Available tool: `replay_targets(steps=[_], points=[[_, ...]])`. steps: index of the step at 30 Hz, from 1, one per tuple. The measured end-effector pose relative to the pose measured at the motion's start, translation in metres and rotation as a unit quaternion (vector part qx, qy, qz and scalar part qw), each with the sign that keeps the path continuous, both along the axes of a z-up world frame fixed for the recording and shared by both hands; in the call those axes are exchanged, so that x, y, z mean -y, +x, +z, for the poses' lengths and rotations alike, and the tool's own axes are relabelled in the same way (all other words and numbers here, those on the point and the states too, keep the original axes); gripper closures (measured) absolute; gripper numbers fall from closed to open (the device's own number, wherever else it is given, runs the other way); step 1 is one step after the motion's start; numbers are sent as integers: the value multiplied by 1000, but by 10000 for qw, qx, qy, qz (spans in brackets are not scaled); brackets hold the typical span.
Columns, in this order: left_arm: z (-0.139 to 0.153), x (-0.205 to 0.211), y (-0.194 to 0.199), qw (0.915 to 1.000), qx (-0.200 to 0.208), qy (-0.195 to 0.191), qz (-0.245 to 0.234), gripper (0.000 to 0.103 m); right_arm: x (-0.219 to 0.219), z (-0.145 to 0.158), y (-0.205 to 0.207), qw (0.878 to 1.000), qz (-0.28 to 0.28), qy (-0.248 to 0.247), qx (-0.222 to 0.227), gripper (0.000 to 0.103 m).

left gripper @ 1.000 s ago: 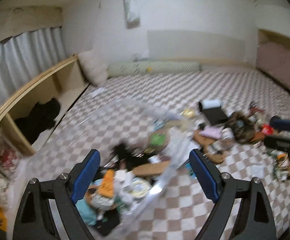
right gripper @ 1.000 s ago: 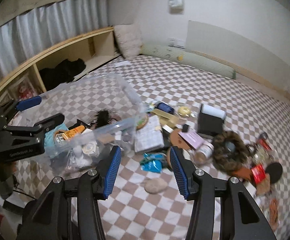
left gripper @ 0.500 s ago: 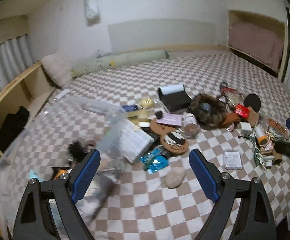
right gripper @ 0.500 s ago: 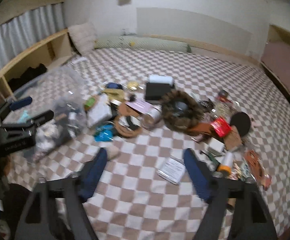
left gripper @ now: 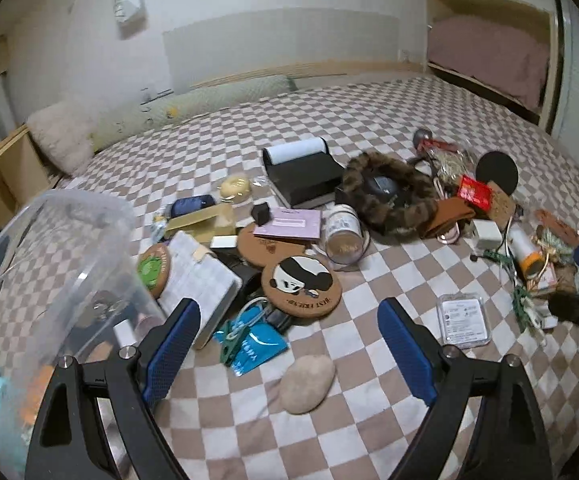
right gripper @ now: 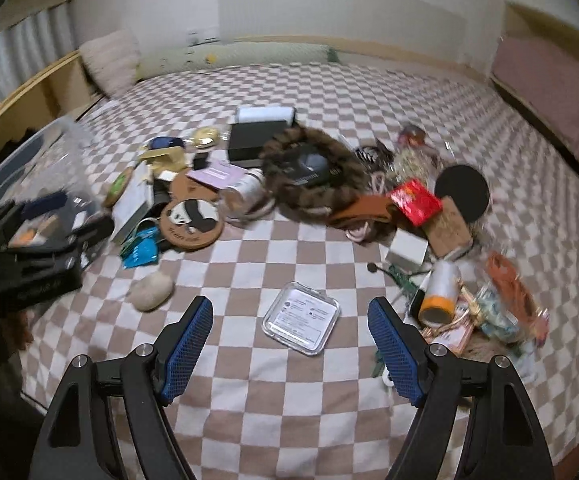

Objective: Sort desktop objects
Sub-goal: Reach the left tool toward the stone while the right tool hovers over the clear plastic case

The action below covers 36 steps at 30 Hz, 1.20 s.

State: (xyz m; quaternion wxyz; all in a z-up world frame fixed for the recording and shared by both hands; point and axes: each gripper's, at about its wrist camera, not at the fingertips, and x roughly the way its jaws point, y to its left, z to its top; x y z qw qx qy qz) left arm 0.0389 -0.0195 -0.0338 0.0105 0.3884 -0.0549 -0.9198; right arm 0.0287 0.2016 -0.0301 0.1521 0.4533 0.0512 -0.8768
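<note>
Small desktop objects lie scattered on a checkered bedspread (left gripper: 369,420). My left gripper (left gripper: 287,312) hangs open over it with nothing between its fingers; a grey stone (left gripper: 307,378) lies just below the gap, with a teal packet (left gripper: 255,350) and a panda coaster (left gripper: 301,280) beyond. A clear plastic bin (left gripper: 49,264) holding several items stands at its left. My right gripper (right gripper: 290,302) is open and empty above a flat clear case (right gripper: 301,318). The right wrist view also shows the stone (right gripper: 151,290), the bin (right gripper: 37,168) and the left gripper (right gripper: 37,280).
A fur ring (right gripper: 313,172), a black box (right gripper: 255,140), a jar (left gripper: 343,232), a red packet (right gripper: 415,200), a white charger (right gripper: 407,250) and an orange-capped tube (right gripper: 439,292) crowd the middle and right. Pillows (right gripper: 109,60) line the far wall. A wooden shelf (right gripper: 29,92) runs along the left.
Both views have swung from the bin to the pile and come down closer to the bedspread. The right gripper's jaws have spread wider. The left gripper stays open.
</note>
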Motion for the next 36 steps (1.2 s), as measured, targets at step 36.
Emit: replay_targets(steps=[36], points=[[-134,2,-20,9768,1902,346,-918,30,1,-137,-69,9815,-1093,73,1572,23]])
